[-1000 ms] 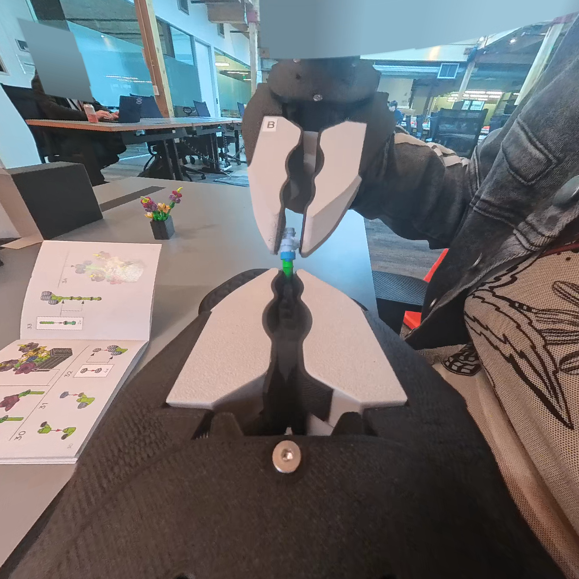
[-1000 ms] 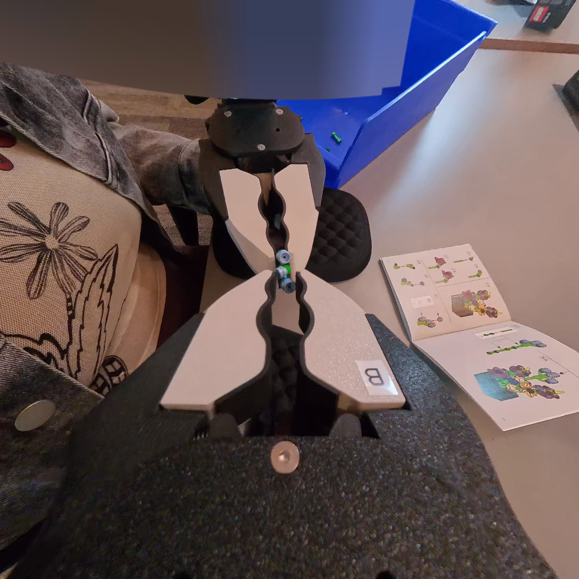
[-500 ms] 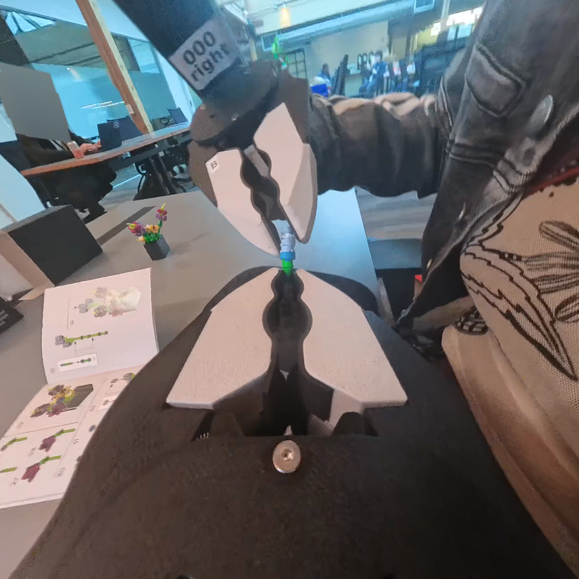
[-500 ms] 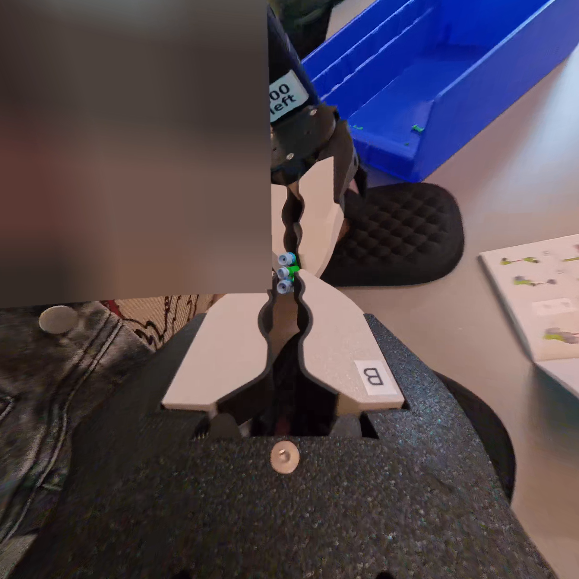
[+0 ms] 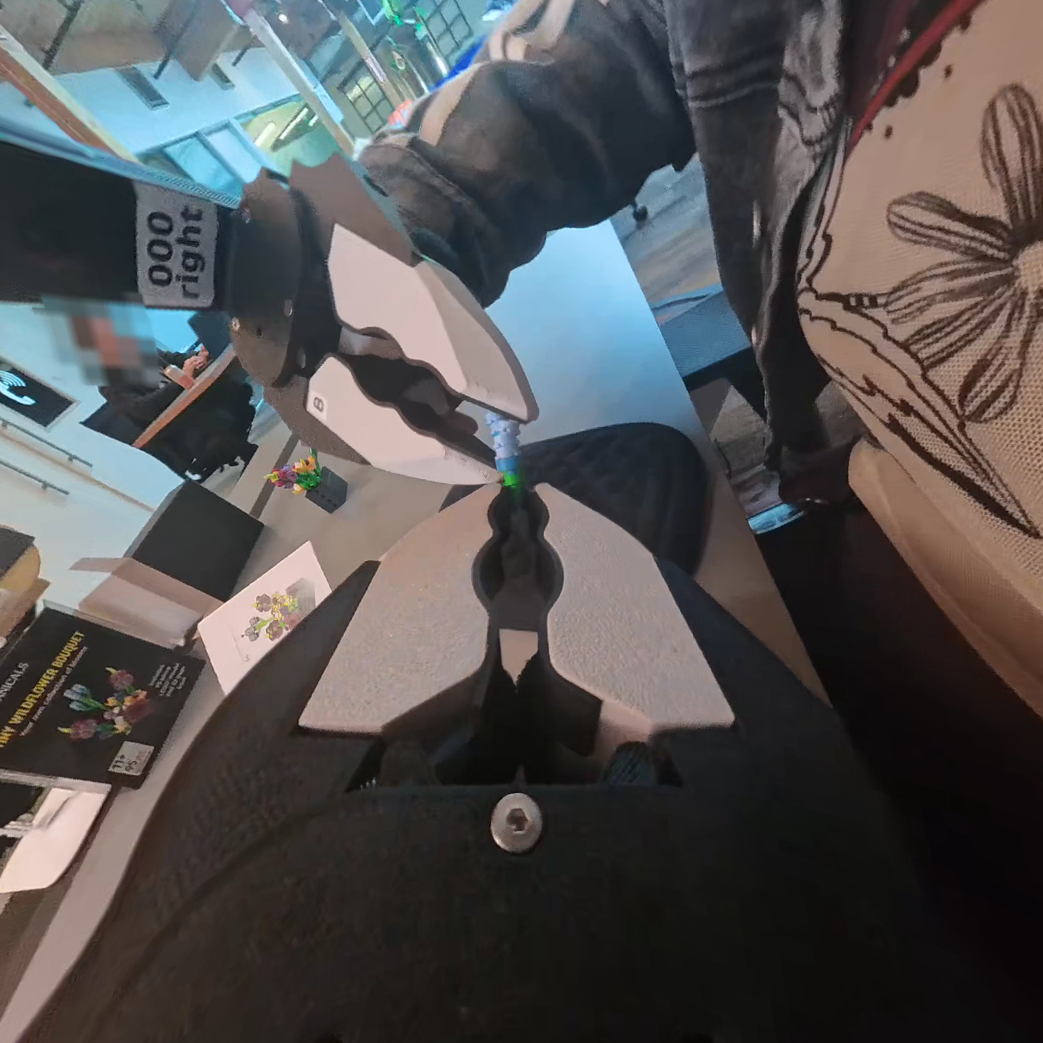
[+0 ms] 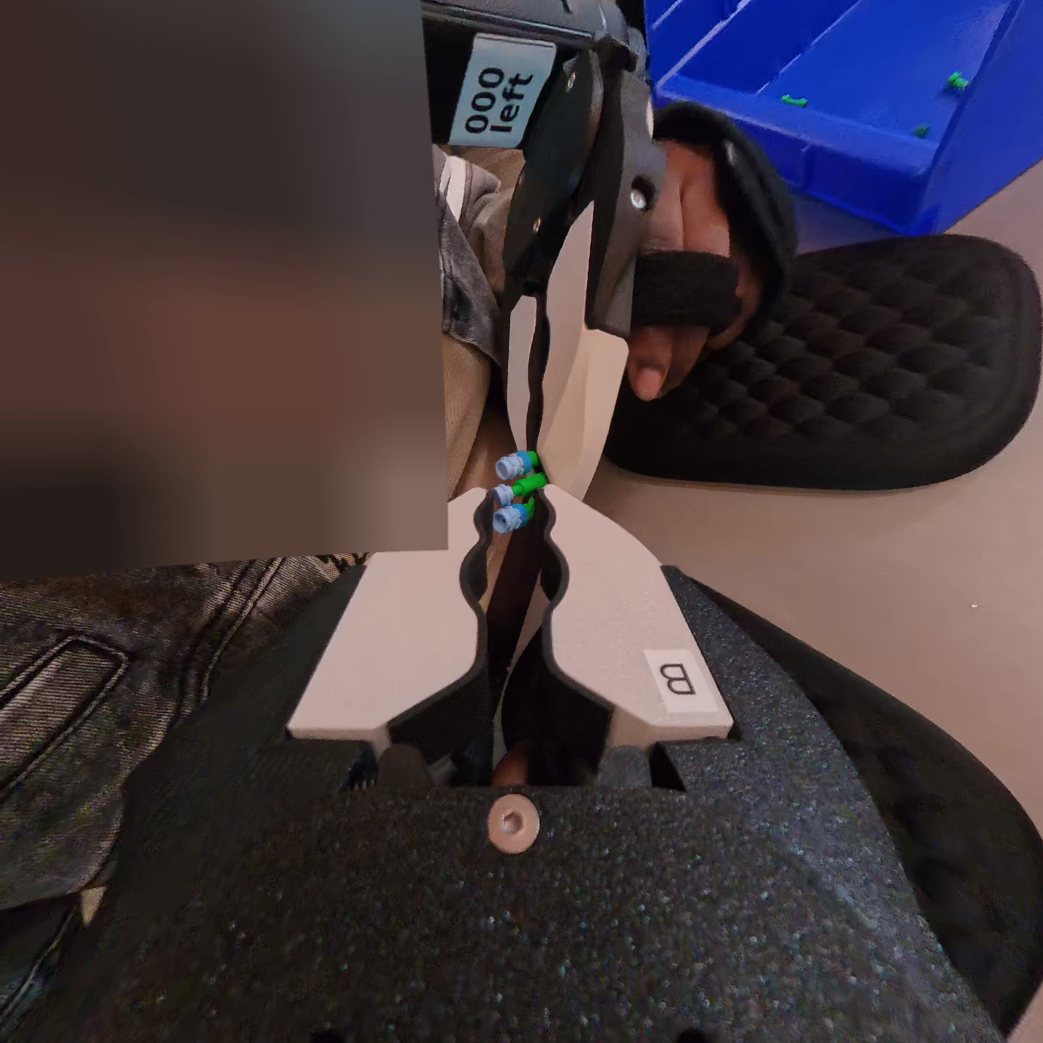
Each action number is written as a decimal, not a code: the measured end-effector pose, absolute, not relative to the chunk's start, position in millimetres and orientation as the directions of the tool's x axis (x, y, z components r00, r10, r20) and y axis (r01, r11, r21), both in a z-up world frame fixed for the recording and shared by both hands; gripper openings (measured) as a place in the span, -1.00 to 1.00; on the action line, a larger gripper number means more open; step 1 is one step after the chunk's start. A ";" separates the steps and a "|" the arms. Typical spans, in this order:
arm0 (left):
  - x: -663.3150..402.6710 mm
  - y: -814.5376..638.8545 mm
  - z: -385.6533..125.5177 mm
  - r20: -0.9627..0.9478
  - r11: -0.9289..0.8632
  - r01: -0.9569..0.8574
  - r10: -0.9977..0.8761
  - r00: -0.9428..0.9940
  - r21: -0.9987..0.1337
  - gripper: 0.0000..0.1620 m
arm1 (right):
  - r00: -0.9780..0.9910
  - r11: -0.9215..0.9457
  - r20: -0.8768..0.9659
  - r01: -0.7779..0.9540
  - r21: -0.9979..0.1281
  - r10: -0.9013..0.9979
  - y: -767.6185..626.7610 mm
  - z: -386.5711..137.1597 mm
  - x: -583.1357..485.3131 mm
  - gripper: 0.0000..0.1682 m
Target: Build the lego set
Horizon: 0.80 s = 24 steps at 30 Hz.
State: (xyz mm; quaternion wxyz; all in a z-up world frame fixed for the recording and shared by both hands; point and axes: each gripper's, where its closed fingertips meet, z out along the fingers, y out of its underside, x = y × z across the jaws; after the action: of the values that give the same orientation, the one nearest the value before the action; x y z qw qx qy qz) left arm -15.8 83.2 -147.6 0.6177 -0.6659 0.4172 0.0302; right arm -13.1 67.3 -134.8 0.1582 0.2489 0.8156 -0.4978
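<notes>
A small lego flower stem point(image 6: 515, 494), green with three light-blue buds, is held in the air between both grippers. My left gripper point(image 5: 515, 492) is shut on its green lower end point(image 5: 512, 481). My right gripper point(image 6: 518, 499) is shut on the bud end; in the left wrist view it comes in from the upper left point(image 5: 508, 448) with its tips around the blue buds point(image 5: 504, 439). In the right wrist view the left gripper point(image 6: 536, 451) comes down from above, tip to tip with mine. Most of the stem is hidden by the fingers.
A blue bin point(image 6: 987, 186) with a few green pieces stands behind a black quilted pad point(image 6: 846, 367). An instruction booklet point(image 5: 265, 609), the black set box point(image 5: 96, 694) and a small built flower pot point(image 5: 307, 480) sit on the grey table. The person's body is close by. The tips of both grippers are at nearly the same place.
Both grippers have tilted and turned together while keeping hold of the stem. In the left wrist view the right gripper has swung from above to the upper left.
</notes>
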 end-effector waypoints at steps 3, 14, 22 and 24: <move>-15.2 83.1 -155.3 -0.577 0.104 -0.633 -0.542 0.611 -0.767 -0.92 | -0.804 0.378 -0.549 0.592 -0.712 0.226 67.7 -141.5 -11.7 -0.84; -26.4 97.3 -167.5 -0.302 -0.067 -0.419 -0.594 0.746 -0.905 -0.93 | -0.784 0.249 -0.579 0.621 -0.743 0.226 81.5 -150.9 -38.0 -1.00; -55.4 124.6 -218.3 0.108 -0.606 -0.230 -0.468 0.877 -0.762 -0.93 | -0.668 0.142 -0.391 0.597 -0.790 0.633 159.2 -189.5 -68.4 -1.00; -58.2 127.1 -218.2 0.088 -0.605 -0.230 -0.449 0.889 -0.763 -0.93 | -0.618 0.119 -0.279 0.523 -0.844 0.735 183.2 -180.9 -60.1 -1.00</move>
State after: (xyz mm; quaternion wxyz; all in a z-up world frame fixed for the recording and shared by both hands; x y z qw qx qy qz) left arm -58.2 127.1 -218.2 0.4012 -0.8852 0.1916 -0.1366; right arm -60.1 183.2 -180.9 -0.1041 0.4247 0.7408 -0.5100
